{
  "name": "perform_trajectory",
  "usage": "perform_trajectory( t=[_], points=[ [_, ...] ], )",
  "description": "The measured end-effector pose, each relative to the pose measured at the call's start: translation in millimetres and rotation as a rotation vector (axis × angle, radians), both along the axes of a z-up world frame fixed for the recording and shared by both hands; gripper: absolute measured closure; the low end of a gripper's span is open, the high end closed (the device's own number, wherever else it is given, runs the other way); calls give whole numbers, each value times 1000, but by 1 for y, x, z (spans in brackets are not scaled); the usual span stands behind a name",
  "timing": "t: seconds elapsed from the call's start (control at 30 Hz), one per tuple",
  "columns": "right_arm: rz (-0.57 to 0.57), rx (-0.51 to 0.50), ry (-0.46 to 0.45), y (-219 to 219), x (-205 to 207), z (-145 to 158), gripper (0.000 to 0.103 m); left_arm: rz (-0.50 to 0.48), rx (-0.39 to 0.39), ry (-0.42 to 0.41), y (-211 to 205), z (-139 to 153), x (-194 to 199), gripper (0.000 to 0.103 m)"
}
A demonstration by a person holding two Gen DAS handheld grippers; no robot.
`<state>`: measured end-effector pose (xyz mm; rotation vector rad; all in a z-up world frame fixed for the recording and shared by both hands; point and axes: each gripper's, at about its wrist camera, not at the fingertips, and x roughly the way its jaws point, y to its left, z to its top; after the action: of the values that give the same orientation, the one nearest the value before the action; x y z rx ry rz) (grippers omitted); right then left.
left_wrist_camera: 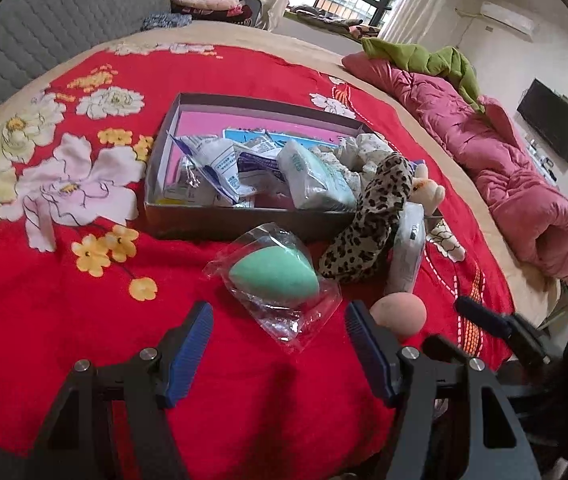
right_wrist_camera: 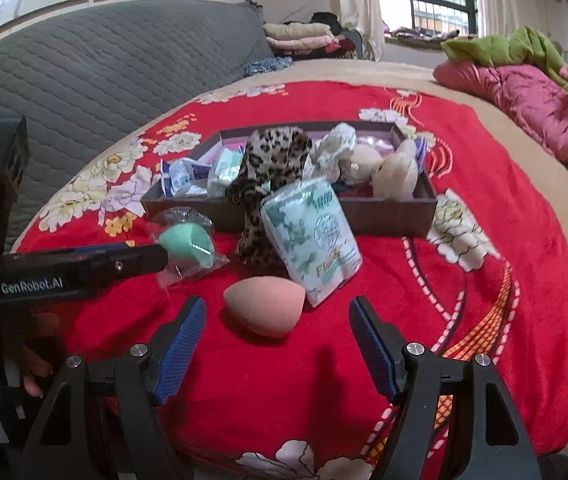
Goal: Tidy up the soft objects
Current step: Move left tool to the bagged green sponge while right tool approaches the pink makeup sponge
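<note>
Both grippers spread wide, nothing held. Your left gripper point(left_wrist_camera: 277, 346) lines up on the green sponge point(left_wrist_camera: 273, 276), which is sealed in a crinkly clear bag point(left_wrist_camera: 296, 320) on the red bedspread point(left_wrist_camera: 63, 300), just in front of the box point(left_wrist_camera: 203, 226). Your right gripper point(right_wrist_camera: 277, 340) faces the bare pink sponge point(right_wrist_camera: 263, 306), near the tissue pack point(right_wrist_camera: 312, 236) that leans against the leopard fabric point(right_wrist_camera: 267, 168).

Likely step: pick up a sponge each and drop it in the box.

- Left: straddle the sponge body itself, not the loose film; a pinch on plastic alone will probably slip.
- Right: close across the fat middle of the egg shape. It looks squashy, so squeeze gently.
- Keep clear of the tissue pack; a nudge could topple it.
- Box looks crowded on the right; the pink-floored far left corner appears freest.
</note>
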<state>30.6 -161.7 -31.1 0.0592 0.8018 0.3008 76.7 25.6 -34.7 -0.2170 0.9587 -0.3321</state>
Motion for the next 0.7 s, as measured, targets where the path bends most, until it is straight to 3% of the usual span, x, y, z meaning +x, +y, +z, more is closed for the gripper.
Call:
perform_trajectory(
  t=[0.4,0.7],
  points=[
    [-6,12,29,8,14,-15,28,25,-88,51,4,-19,30,35],
    [-32,24,38,16,25,-21,28,15,-85,55,-2,-27,39,35]
  ],
)
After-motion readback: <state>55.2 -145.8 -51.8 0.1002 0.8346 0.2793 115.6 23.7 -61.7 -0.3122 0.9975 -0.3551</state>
